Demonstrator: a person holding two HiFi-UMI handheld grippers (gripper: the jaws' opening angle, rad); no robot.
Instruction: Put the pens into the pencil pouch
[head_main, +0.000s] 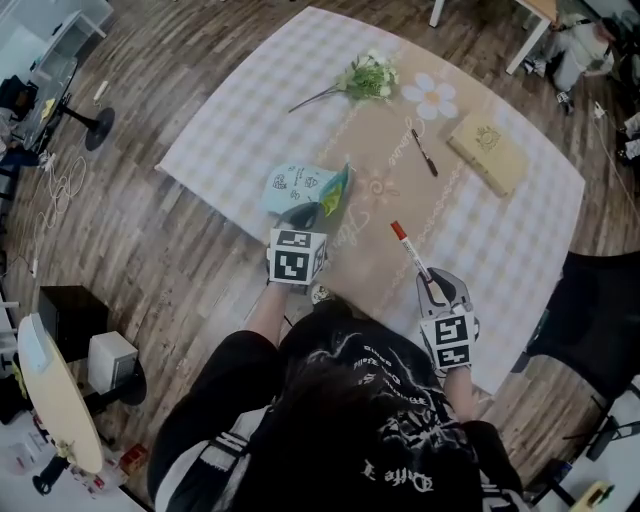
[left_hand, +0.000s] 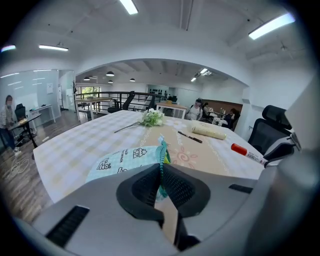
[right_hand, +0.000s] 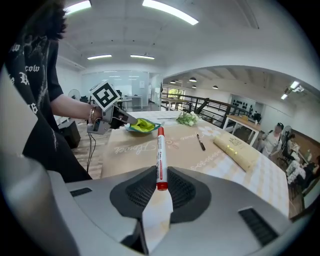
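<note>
Soft cloth pouch (head_main: 296, 186) is probably sagging from the left gripper (head_main: 314, 213) pinching its rim; lower right, the right gripper (head_main: 429, 284) is clamping a stiff, light pen (head_main: 409, 249) by its tail.

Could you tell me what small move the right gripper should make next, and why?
Probably swing the right gripper toward the pencil pouch, cap leading. It clamps the red-capped marker, which is apart from the pouch, while the left gripper pinches the pouch's zipper edge, and the green lining shows at its mouth.
</note>
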